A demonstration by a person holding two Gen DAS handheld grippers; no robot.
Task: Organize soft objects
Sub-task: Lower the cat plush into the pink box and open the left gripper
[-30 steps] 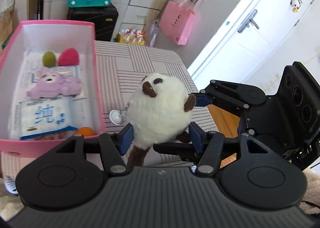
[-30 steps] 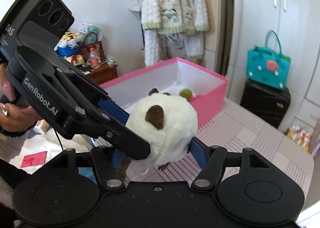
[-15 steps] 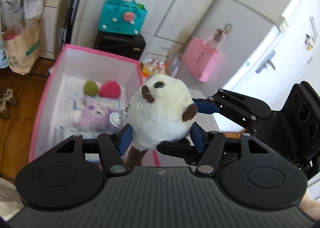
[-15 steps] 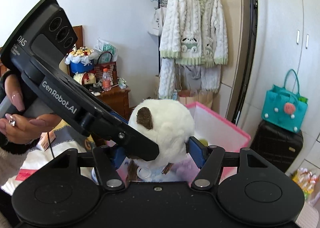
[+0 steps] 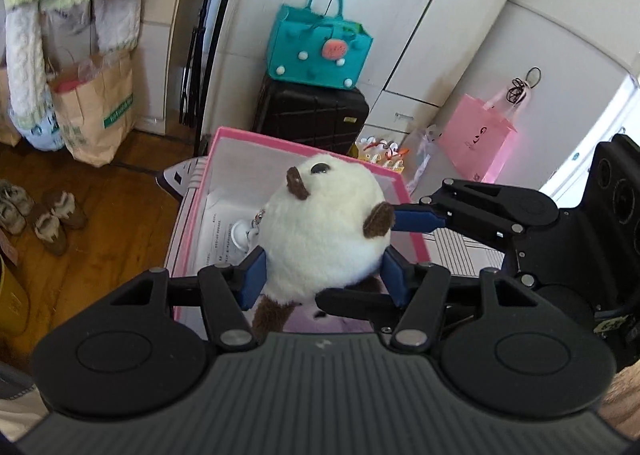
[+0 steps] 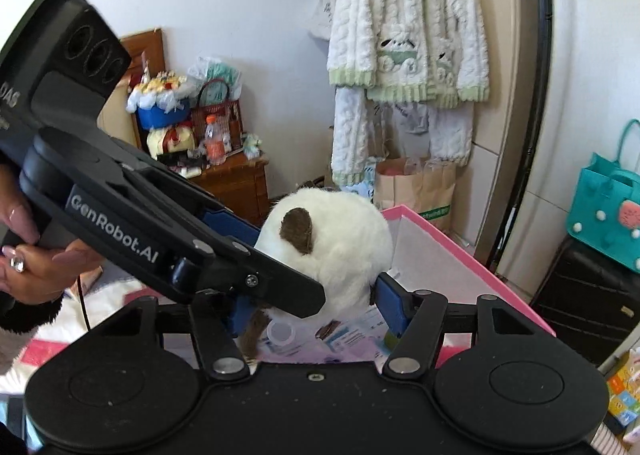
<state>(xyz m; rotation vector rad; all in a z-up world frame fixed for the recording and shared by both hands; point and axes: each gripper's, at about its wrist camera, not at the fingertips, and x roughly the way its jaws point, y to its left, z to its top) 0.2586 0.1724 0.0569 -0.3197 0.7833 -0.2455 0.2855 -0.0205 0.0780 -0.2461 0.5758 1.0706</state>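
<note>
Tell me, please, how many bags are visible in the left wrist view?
3: a teal handbag sits on the black suitcase, a pink bag hangs at the white door, and a brown paper bag stands on the wood floor at left. Others may be hidden.

Plush toy (image 5: 324, 231) fluffy white fur (brown felt-like ears); pink box (image 5: 414, 231) probably matt card; floor (image 5: 120, 223) glossy wood.

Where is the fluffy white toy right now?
In both views, the white plush toy is squeezed between both grippers, held up over the pink box.
</note>
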